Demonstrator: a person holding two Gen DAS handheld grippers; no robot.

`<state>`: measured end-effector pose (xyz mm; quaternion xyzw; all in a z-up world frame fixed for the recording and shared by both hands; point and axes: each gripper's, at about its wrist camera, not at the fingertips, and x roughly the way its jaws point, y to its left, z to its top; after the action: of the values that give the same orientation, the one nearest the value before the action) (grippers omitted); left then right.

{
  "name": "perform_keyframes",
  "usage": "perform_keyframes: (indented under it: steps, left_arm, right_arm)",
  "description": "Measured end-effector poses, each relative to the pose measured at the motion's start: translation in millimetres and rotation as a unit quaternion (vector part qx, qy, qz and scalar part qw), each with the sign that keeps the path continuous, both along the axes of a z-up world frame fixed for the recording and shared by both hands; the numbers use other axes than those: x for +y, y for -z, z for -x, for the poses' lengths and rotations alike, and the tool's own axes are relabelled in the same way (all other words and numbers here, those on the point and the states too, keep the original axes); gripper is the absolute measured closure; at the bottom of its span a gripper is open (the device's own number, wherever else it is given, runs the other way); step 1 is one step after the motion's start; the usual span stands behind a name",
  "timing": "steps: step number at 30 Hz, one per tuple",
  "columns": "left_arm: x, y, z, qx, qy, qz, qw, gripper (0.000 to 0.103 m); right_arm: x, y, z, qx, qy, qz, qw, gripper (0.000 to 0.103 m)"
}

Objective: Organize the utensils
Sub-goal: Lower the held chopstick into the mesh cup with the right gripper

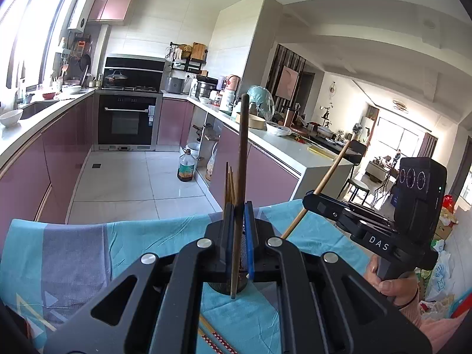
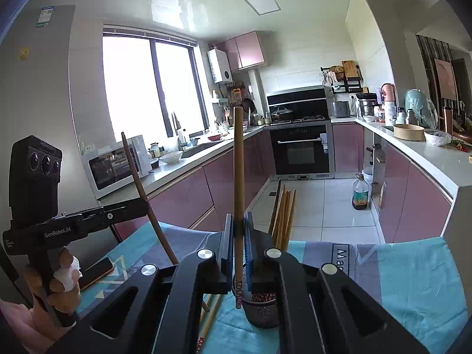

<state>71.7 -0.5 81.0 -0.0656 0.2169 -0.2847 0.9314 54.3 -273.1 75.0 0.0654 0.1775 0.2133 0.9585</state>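
My left gripper (image 1: 239, 206) is shut on a dark brown chopstick (image 1: 242, 147), held upright over a dark mesh utensil holder (image 1: 227, 286) on the blue cloth. Several lighter chopsticks (image 1: 228, 185) stand in the holder. My right gripper (image 2: 239, 221) is shut on a light brown chopstick (image 2: 238, 162), upright, its patterned tip just at the holder's rim (image 2: 259, 301). Several chopsticks (image 2: 283, 215) stand in that holder. The right gripper shows in the left wrist view (image 1: 309, 199) with its chopstick (image 1: 318, 188) tilted. The left gripper shows in the right wrist view (image 2: 144, 203) with its chopstick (image 2: 144, 194).
Loose chopsticks (image 2: 211, 309) lie on the blue and grey tablecloth (image 2: 413, 280) by the holder; more show in the left wrist view (image 1: 215, 336). A phone (image 2: 97, 271) lies at the cloth's left. Kitchen counters, oven and an oil bottle (image 1: 186, 166) stand beyond the table's far edge.
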Motion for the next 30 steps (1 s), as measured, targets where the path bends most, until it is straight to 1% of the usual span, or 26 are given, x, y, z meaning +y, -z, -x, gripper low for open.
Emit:
perform_keyframes:
  steps: [9, 20, 30]
  left_arm:
    - [-5, -12, 4, -0.012, -0.001, 0.006, 0.9999, 0.096]
    - [-14, -25, -6, -0.017, -0.001, 0.009, 0.9998, 0.096]
    - [-11, -25, -14, -0.013, -0.002, 0.006, 0.9999, 0.096]
  right_arm:
    - [-4, -3, -7, -0.005, 0.003, -0.005, 1.000, 0.098]
    - [-8, -1, -17, 0.000, 0.011, -0.010, 1.000, 0.098]
    - [-6, 3, -27, 0.009, 0.018, -0.010, 1.000, 0.098]
